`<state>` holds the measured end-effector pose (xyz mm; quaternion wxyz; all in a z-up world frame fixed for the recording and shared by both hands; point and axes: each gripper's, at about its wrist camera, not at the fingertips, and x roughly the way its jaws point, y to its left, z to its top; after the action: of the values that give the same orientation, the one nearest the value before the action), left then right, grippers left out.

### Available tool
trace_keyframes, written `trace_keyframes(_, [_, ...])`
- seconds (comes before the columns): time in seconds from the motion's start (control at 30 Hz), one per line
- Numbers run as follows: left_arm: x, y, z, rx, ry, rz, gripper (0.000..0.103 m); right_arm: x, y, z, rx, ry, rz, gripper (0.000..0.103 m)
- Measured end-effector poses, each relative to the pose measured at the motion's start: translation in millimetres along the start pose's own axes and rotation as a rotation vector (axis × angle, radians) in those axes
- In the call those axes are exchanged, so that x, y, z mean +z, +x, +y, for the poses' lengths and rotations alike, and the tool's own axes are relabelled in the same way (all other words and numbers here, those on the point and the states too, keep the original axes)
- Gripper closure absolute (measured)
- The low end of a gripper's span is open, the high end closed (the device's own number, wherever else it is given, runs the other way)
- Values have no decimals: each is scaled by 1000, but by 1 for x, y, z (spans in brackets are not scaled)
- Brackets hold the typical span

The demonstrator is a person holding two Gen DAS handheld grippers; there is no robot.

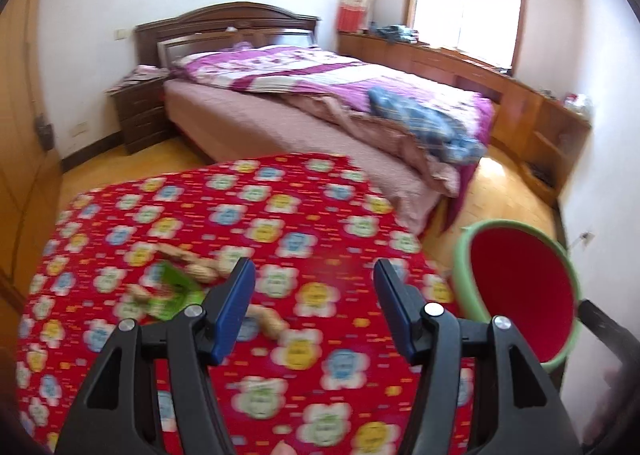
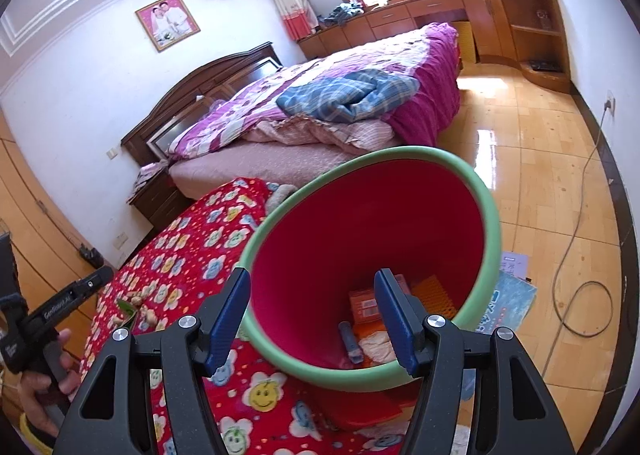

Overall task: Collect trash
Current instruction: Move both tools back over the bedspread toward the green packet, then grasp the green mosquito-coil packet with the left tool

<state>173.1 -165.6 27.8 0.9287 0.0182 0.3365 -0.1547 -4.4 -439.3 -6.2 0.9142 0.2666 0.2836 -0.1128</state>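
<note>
On the left of the desk (image 1: 280,215), covered in a red flower-print cloth, peanuts (image 1: 200,271) in their shells and a green wrapper (image 1: 176,287) lie uncollected. The left tool (image 1: 314,309) hangs above the cloth just right of them, jaws spread and empty. To the right, off the desk's edge, stands a red bin (image 2: 360,223) with a green rim. It already holds an orange box (image 2: 364,305), a blue stick and pale scraps, so the job looks partly done. The right tool (image 2: 312,317) hovers over the bin's mouth, jaws apart, nothing between them. White lettering on the left tool's handle (image 2: 60,305) is too small to read.
</note>
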Motion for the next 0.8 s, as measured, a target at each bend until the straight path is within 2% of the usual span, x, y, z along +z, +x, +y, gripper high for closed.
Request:
trace_keyframes(0.23, [3,2,59,87,-98,43,42,-6,1,25,40,-40,15,37])
trace_keyframes(0.4, [-5,9,94,182,-152,74,41,-9,5,44,54,-63,24,37])
trace_keyframes(0.6, [-19,23,123,180,-207,126,40,-15,12,56,54,-79,41,37])
trace_keyframes(0.8, [-27,33,133,158,-240,149,40,-20,21,58,43,-69,60,37])
